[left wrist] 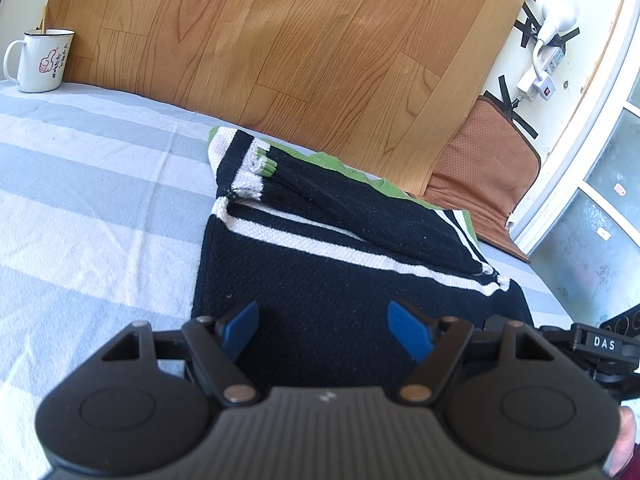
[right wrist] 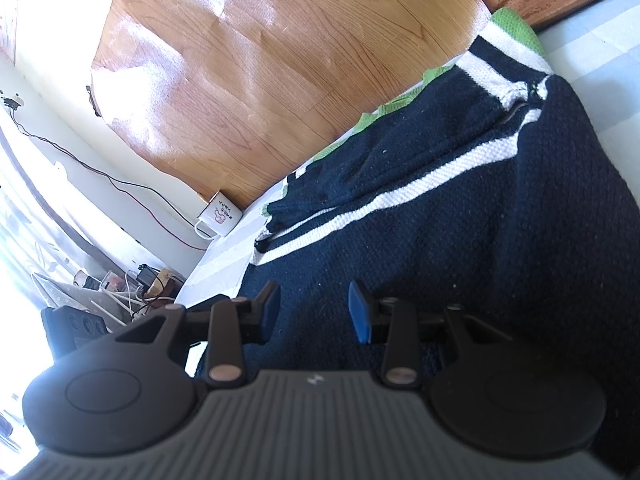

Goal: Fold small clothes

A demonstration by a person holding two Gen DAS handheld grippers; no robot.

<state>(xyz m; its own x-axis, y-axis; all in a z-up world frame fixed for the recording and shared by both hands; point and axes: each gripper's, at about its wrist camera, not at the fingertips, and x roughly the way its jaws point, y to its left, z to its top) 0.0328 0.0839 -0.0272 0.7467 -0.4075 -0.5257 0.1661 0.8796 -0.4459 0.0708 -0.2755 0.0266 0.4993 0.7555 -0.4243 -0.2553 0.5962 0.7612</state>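
The black knitted sweater with white stripes and green trim (left wrist: 320,280) lies flat on the pale blue and white striped cloth surface (left wrist: 80,208), directly ahead of and beneath the left gripper (left wrist: 322,330). The left gripper's jaws stand wide apart, with its blue-padded fingertips (left wrist: 240,330) poised over the near black edge of the garment and nothing between them. Beyond the fingers, one sleeve is folded across the body of the sweater, its white and green cuff lying toward the far left of the gripper. Farther off to the left stands a white enamel mug with a thumbs-up drawing (left wrist: 42,62), well apart from the sweater, against the wood-grain panel (left wrist: 300,40). To the far right a brown perforated cushion (left wrist: 484,172) leans by the white wall.

In the right wrist view, the right gripper (right wrist: 316,312) hangs tilted over the same sweater (right wrist: 460,220), its jaws also open, holding nothing, with the black knit spread just ahead and to its right. The white stripes run diagonally away from the fingers (right wrist: 360,314). The mug (right wrist: 219,216) sits far ahead on the left.
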